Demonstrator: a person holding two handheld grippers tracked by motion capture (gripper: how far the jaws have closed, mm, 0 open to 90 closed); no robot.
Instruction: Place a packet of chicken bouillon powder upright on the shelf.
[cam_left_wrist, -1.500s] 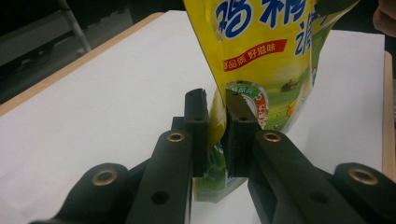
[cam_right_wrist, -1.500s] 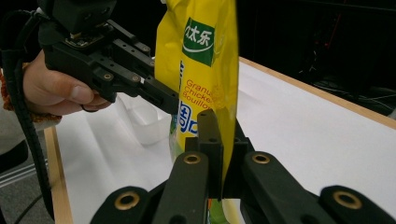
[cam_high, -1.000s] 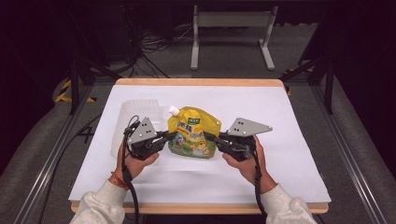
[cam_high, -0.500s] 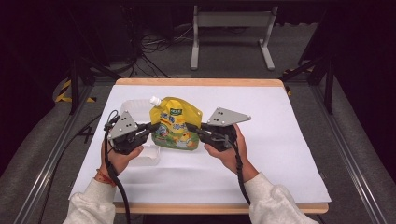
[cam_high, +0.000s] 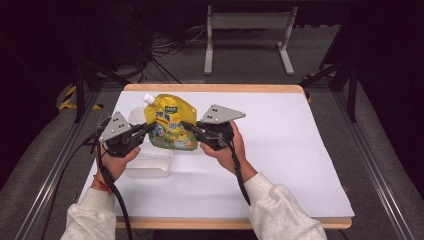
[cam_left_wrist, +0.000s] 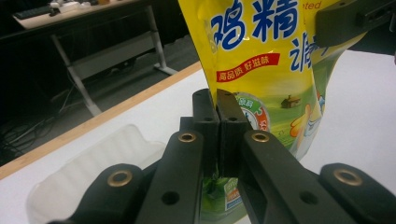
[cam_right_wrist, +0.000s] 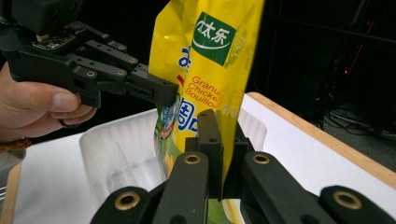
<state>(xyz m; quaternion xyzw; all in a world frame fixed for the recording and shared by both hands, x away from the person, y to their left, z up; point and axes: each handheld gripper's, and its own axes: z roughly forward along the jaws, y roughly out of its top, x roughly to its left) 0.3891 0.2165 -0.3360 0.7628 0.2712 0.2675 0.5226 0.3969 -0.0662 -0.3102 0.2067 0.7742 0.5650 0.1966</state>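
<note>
Left tool (cam_high: 146, 129) and right tool (cam_high: 188, 127) each clamp an edge of yellow pouch (cam_high: 170, 124), held upright over clear tray (cam_high: 147, 165) on counter (cam_high: 300, 150).

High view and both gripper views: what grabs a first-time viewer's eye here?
The bright yellow bouillon pouch stands out, held up over the white table left of centre, pinched at one edge by the left gripper and at the other by the right gripper. Below and beside it sits a clear plastic container on the table's left part.
</note>
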